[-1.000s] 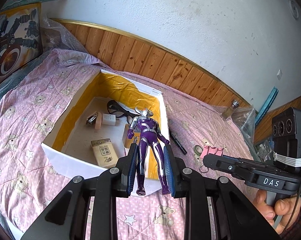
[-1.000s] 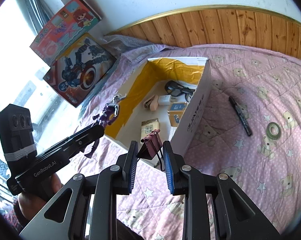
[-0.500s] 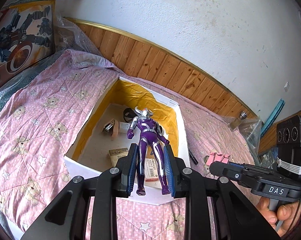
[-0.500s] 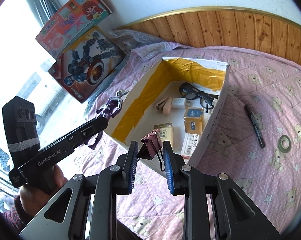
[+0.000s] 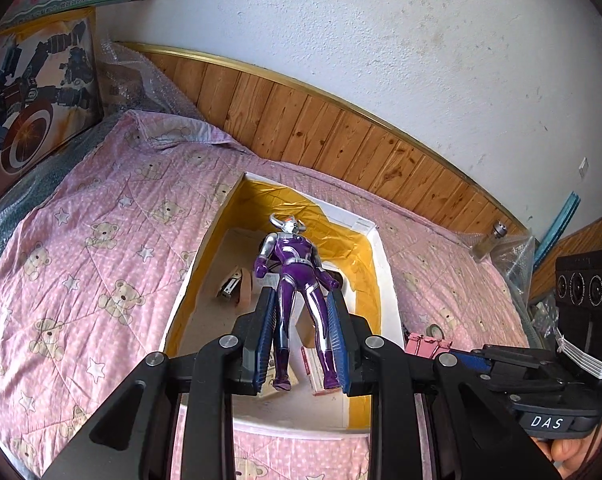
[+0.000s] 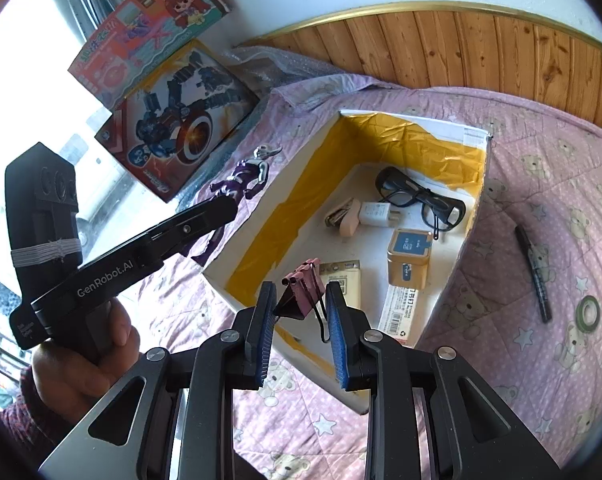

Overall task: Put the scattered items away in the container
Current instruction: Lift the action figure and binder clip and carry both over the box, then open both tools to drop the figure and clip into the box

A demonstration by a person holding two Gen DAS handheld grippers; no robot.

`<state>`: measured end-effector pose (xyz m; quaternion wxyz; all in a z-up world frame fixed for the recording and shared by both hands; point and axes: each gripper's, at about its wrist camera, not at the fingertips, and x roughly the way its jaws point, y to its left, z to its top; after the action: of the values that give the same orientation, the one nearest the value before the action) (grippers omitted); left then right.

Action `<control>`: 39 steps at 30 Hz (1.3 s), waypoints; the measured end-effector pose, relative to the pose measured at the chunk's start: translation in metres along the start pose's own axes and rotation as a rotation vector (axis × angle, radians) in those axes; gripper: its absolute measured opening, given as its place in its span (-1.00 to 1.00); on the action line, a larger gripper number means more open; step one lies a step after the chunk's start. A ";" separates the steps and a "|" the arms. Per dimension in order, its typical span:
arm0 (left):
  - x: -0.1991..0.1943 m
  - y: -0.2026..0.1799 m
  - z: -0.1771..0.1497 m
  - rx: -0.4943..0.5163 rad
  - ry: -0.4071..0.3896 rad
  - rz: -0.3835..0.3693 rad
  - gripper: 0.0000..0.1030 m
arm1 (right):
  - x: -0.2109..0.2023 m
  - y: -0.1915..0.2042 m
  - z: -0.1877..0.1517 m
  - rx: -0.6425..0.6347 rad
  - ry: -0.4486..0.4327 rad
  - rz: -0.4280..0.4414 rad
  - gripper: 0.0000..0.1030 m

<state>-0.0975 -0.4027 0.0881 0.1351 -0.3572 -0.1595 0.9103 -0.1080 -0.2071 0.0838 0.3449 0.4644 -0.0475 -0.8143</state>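
Two loads carried in over the box within the last second: figure clamped by its legs in the left fingers, clip pinched in the right fingers. Both now above the interior, ready for release; pen and tape left on the bed.

Left tongs clamped on figure legs; right tongs pinching clip (both raised, hand-held).
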 end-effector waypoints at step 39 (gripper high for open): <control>0.157 0.021 0.067 0.086 0.268 0.081 -0.47 | 0.115 -0.045 0.063 0.082 0.228 -0.055 -0.52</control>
<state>-0.2575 -0.3785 0.0311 0.1338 -0.4756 -0.0862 0.8651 -0.2189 -0.2585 0.0179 0.3060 0.5688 -0.0286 -0.7629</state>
